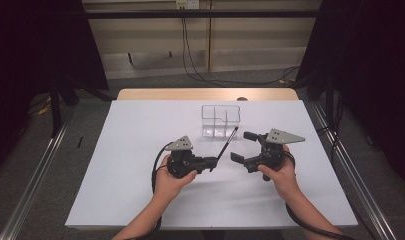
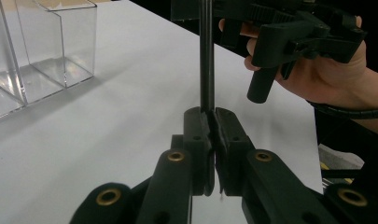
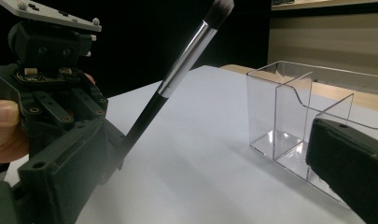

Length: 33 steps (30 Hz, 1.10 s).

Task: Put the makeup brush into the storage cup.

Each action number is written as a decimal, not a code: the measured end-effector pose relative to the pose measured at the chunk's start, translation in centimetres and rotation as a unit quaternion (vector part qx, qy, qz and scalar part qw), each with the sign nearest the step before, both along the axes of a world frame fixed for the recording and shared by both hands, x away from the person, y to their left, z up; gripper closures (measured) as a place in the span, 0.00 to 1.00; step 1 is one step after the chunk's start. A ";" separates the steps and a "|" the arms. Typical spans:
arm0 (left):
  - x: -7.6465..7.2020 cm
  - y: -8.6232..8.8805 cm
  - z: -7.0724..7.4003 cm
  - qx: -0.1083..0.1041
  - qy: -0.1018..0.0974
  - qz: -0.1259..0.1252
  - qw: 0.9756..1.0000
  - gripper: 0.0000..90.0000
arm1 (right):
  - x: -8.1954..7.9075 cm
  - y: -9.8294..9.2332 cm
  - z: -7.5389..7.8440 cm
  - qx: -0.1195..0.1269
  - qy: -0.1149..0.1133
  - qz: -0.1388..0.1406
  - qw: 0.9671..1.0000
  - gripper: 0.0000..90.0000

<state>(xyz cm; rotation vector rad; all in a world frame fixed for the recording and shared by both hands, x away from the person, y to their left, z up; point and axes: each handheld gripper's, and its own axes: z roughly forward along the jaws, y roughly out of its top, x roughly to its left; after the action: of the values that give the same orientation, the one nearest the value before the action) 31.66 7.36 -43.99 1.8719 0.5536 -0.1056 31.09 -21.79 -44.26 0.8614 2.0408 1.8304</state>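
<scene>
Now I am holding the brush (image 1: 225, 145) clamped in the left gripper (image 1: 213, 163), bristles slanting up toward the organizer (image 1: 220, 120). Right gripper (image 1: 241, 146) is hanging open beside it (nearer the organizer).

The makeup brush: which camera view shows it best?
The right gripper view: the brush shows black handle, silver ferrule and dark bristles, clamped in the left gripper. The left gripper view gives its handle alone; the high view shows it small, near the clear organizer.
</scene>
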 end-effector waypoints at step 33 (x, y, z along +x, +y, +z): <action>-0.2 -0.6 -0.4 0.005 -0.006 -0.003 1.000 0.94 | -0.3 1.1 -0.8 0.012 0.007 0.043 0.999 0.47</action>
<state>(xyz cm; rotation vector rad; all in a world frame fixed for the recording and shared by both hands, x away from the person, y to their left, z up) 31.42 6.76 -44.37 1.8821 0.5421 -0.0956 30.74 -20.72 -45.03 0.8062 2.0999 1.9032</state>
